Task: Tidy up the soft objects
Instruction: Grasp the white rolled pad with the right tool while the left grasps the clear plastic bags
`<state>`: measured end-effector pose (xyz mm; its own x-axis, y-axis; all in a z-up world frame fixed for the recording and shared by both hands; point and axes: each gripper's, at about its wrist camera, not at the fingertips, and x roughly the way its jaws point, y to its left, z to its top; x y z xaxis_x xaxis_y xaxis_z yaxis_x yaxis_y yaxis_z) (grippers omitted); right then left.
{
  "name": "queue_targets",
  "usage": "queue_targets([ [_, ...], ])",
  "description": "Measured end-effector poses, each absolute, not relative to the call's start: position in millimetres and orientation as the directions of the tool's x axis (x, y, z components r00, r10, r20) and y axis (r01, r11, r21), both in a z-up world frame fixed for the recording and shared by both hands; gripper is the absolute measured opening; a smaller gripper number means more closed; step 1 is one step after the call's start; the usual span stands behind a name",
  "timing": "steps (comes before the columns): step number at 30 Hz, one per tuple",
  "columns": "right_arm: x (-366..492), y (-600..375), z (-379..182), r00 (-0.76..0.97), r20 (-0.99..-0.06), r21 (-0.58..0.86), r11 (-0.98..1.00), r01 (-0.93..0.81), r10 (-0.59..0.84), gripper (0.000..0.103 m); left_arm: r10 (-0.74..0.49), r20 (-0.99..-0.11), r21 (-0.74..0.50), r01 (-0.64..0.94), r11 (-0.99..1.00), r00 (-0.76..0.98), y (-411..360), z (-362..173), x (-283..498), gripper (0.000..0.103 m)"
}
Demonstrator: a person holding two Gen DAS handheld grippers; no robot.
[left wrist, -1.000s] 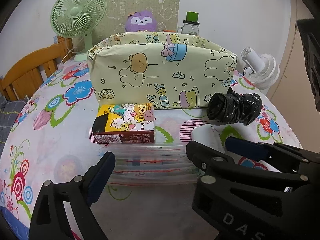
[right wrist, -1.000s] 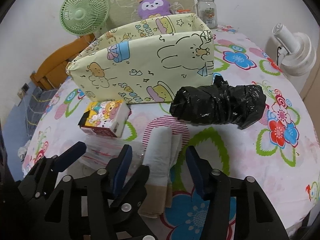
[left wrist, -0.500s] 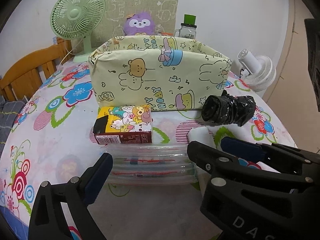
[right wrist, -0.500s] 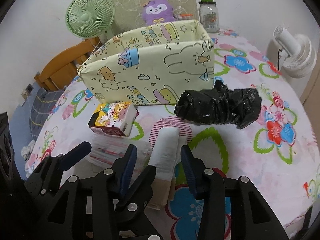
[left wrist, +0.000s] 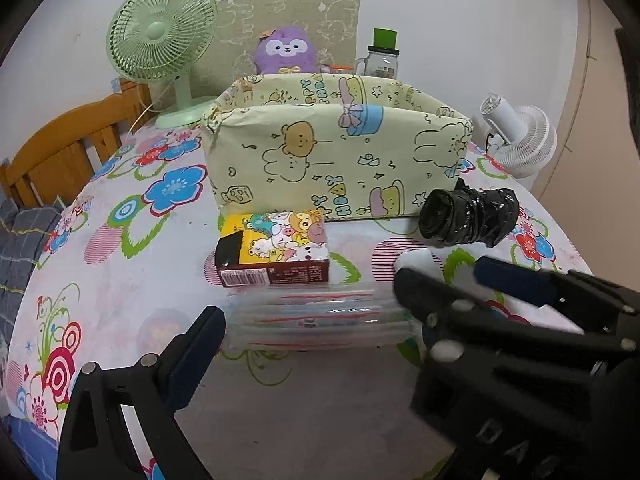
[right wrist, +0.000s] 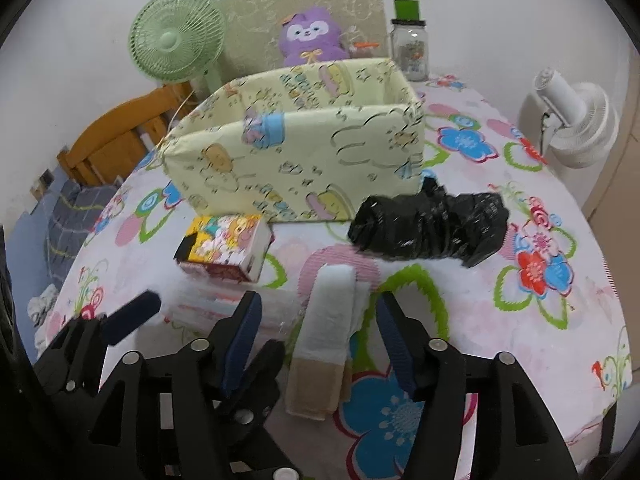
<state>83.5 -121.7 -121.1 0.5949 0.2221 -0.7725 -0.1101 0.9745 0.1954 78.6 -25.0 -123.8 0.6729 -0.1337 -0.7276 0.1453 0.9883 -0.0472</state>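
Flower-printed cloth covered the round table (left wrist: 132, 264), which filled most of both views against a plain white wall. At the centre of the left wrist view stood an open pale yellow fabric box printed with cartoon bears and rabbits (left wrist: 340, 160). Just in front of it lay a small cartoon-printed cardboard carton (left wrist: 276, 248), and to the right of that a crumpled roll of black plastic bags (left wrist: 468, 216), near the box's right corner. A flat stack of clear plastic zip bags with red lines (left wrist: 316, 316) lay below the carton, in the lower middle of the frame. In the right wrist view a folded white and beige cloth (right wrist: 328, 336) lay in the lower centre.

The left gripper (left wrist: 308, 344) was spread wide, its fingers on either side of the zip bag stack, not closed on it. The right gripper (right wrist: 318, 340) was also spread, the folded cloth lying between its blue-padded fingers (right wrist: 244, 332); contact could not be told.

Behind the box, in the upper part of the frame, stood a green desk fan (left wrist: 160, 40), a purple plush toy (left wrist: 284, 52) and a green-lidded glass jar (left wrist: 382, 56). A white fan (left wrist: 520, 140) sat at the right edge, a wooden chair back (left wrist: 60, 152) at the left.
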Motion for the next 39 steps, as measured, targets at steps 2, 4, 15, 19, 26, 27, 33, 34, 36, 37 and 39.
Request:
queue_targets([
  [2,85.9,-123.3,-121.7,0.596,-0.776,0.191,0.977,-0.093,0.208,0.066,-0.131,-0.729,-0.049,0.139,0.989,0.672,-22.8,-124.3,79.6,0.1],
  [4,88.4,-124.6,-124.4,0.589,-0.786,0.181,0.981,-0.074,0.19,0.066,-0.126,-0.731,-0.047,0.135,0.99,0.671,-20.5,-125.1,80.6,0.1],
  [15,98.7,-119.8,-142.0,0.534,-0.831,0.155,0.987,-0.05,0.157,0.055,-0.101,-0.76,-0.026,0.124,0.992,0.642,-19.6,-137.7,88.8,0.1],
  [19,103.3,-118.5,-147.2,0.516,-0.838,0.173,0.983,-0.054,0.176,0.049,-0.102,-0.77,-0.025,0.131,0.991,0.63,-21.3,-141.4,91.5,0.1],
  [26,104.6,-116.4,-148.4,0.519,-0.836,0.166,0.984,-0.071,0.179,0.026,-0.1,-0.77,-0.022,0.131,0.991,0.63,-23.1,-141.4,94.0,0.1],
  [27,105.0,-117.1,-148.5,0.518,-0.836,0.17,0.983,-0.071,0.182,0.026,-0.101,-0.771,-0.025,0.129,0.991,0.629,-22.8,-141.7,94.9,0.1],
  [33,106.9,-120.4,-146.1,0.526,-0.831,0.176,0.982,-0.064,0.183,0.024,-0.101,-0.769,-0.036,0.115,0.993,0.631,-21.2,-140.1,98.1,0.1],
  [34,107.6,-121.2,-145.2,0.528,-0.83,0.173,0.983,-0.065,0.181,0.024,-0.103,-0.768,-0.04,0.113,0.993,0.632,-21.4,-139.3,98.7,0.1],
  [36,108.7,-123.1,-142.6,0.534,-0.826,0.171,0.983,-0.064,0.179,0.024,-0.107,-0.766,-0.046,0.112,0.993,0.633,-21.5,-138.3,99.4,0.1],
  [37,109.3,-124.0,-141.5,0.537,-0.825,0.171,0.983,-0.065,0.179,0.024,-0.111,-0.766,-0.051,0.112,0.992,0.634,-22.2,-137.7,100.1,0.1],
  [39,111.4,-126.4,-138.9,0.543,-0.821,0.168,0.984,-0.066,0.177,0.024,-0.119,-0.766,-0.059,0.116,0.992,0.631,-23.8,-137.8,101.3,0.1],
])
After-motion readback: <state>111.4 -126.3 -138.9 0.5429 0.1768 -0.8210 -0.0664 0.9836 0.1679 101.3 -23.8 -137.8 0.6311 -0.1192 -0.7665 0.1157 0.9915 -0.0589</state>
